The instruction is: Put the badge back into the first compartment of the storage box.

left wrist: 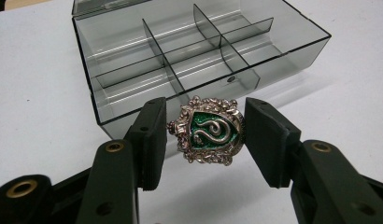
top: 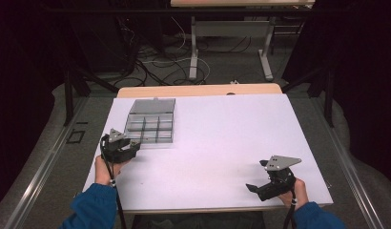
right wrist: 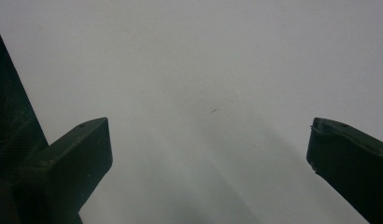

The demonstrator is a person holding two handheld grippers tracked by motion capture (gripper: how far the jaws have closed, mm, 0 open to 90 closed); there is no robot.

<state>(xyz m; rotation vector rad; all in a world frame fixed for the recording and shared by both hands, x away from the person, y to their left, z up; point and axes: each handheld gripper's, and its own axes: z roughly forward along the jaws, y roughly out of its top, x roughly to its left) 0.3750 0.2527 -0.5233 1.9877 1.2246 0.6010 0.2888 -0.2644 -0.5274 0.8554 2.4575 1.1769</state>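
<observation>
A silver crest badge (left wrist: 207, 131) with a green enamel centre and a silver snake sits between the pads of my left gripper (left wrist: 206, 135), which is shut on it from both sides. Right behind it stands a smoky clear compartment box (left wrist: 133, 100) with its lid folded back and its cells empty. In the high view the left gripper (top: 133, 146) is at the near left corner of the box (top: 150, 121). My right gripper (top: 254, 189) hovers open near the table's front right, over bare white surface (right wrist: 208, 70), nothing between its jaws.
A white board (top: 222, 138) covers the wooden table. Beyond the far edge are table legs and cables on the floor (top: 193, 62). Dark curtains close in both sides.
</observation>
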